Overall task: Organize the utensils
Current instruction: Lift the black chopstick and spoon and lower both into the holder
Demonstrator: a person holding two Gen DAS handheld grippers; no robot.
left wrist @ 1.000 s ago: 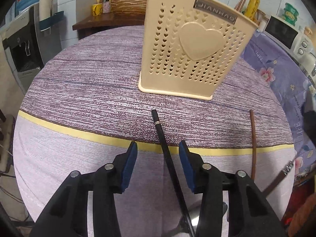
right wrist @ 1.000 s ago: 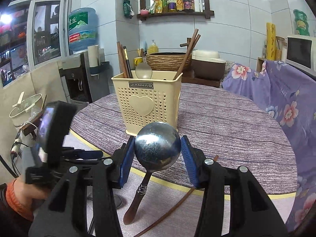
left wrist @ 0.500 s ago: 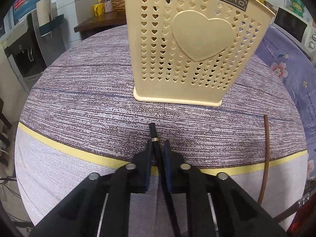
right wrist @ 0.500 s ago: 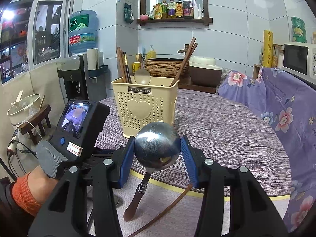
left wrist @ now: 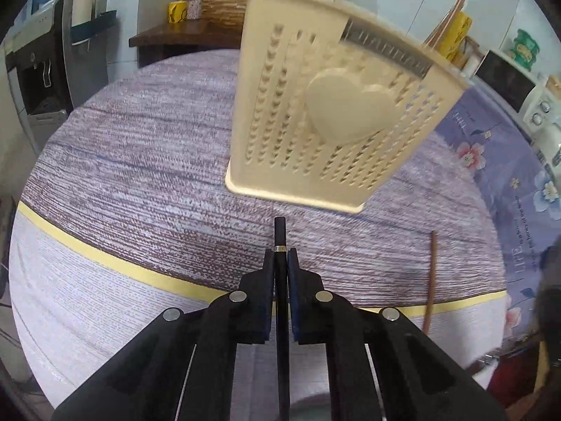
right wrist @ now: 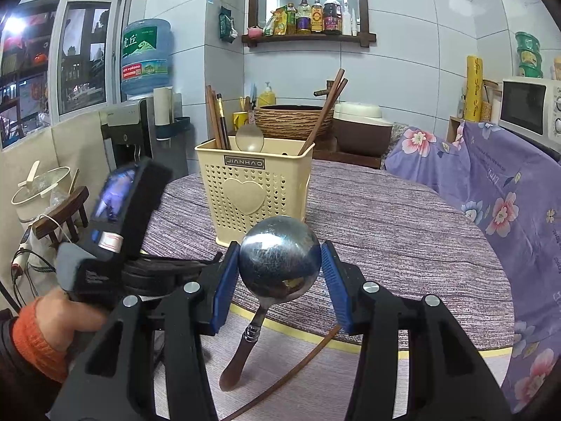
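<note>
Black chopstick pinched in left gripper, short of holder.

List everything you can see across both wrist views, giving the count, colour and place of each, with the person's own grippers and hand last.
Utensil holder: one, cream, standing on the table.
Black chopstick: one, clamped in the left gripper.
Ladle: one, steel bowl, brown handle, between the right gripper's fingers.
Brown chopstick: one, lying on the table.
Table: one, purple cloth.
Microwave: one, white, far right.
Left gripper: black, shut.
Right gripper: black, blue pads.
Hand: one, orange cuff, holding the left gripper.
</note>
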